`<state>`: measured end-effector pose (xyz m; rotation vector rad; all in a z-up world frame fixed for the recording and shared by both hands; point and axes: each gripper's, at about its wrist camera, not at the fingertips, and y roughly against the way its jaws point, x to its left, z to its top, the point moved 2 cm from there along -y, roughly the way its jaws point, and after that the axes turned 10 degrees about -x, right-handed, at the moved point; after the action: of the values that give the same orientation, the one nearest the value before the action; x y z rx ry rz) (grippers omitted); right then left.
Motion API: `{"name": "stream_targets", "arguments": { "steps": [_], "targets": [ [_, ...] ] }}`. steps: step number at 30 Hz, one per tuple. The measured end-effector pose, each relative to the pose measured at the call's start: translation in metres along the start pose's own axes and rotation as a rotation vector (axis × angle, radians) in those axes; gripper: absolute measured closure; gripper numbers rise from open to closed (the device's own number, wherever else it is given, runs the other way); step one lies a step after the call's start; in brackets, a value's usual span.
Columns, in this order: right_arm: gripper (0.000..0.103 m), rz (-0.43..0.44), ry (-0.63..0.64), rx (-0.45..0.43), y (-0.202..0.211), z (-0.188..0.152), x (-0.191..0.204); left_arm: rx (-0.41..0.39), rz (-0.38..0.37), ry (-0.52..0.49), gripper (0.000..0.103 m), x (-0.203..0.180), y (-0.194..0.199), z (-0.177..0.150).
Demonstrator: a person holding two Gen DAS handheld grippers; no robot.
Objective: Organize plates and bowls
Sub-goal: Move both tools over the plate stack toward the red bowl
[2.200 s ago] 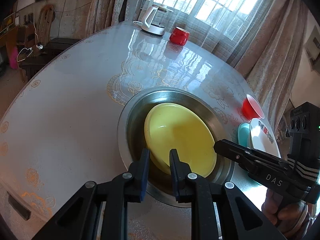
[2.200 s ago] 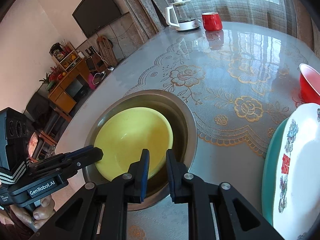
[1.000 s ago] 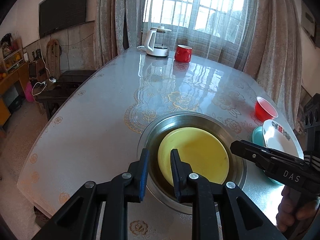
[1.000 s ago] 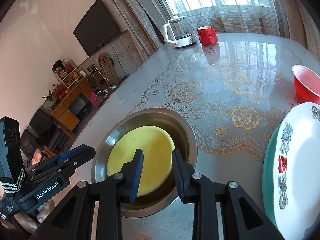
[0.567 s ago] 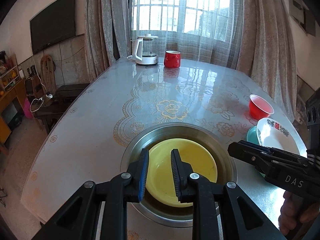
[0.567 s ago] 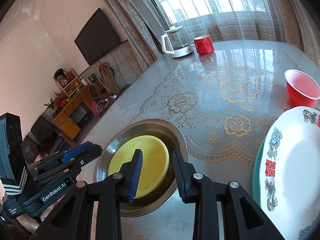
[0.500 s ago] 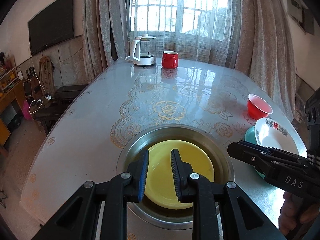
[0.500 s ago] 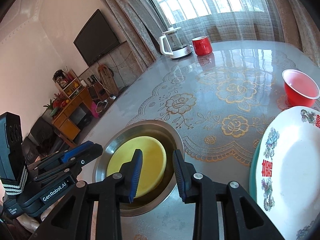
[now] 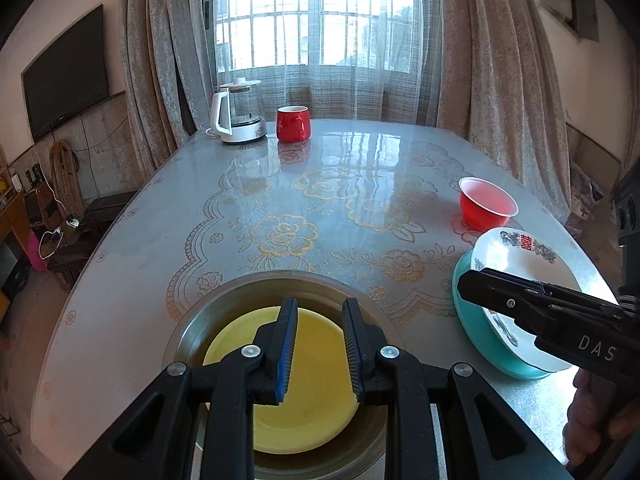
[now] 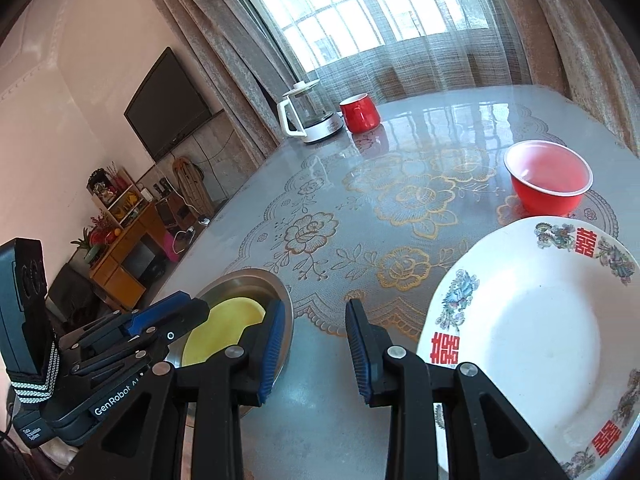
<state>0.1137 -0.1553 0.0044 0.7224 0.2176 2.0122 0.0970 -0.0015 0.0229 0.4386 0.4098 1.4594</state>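
A round yellow plate (image 9: 304,376) lay flat inside a shallow, shiny steel basin (image 9: 188,332) at six o'clock on the glossy, lace-patterned worktop (image 9: 340,200). The left tongs (image 9: 318,350) hung above it, ribbed pads slightly apart, gripping nothing. At three o'clock, a white floral plate (image 10: 532,344) sat in a teal bowl (image 9: 476,328); a red plastic bowl (image 10: 548,178) stood just beyond. The right tongs (image 10: 316,350) were parted and empty.
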Motion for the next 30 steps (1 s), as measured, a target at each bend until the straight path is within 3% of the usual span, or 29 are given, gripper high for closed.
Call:
{"name": "stream_targets", "arguments": {
  "steps": [30],
  "targets": [
    [0.068, -0.204, -0.136, -0.119, 0.073, 0.045, -0.137, -0.026, -0.059, -0.130, 0.075, -0.116, -0.047, 0.036]
  ]
}}
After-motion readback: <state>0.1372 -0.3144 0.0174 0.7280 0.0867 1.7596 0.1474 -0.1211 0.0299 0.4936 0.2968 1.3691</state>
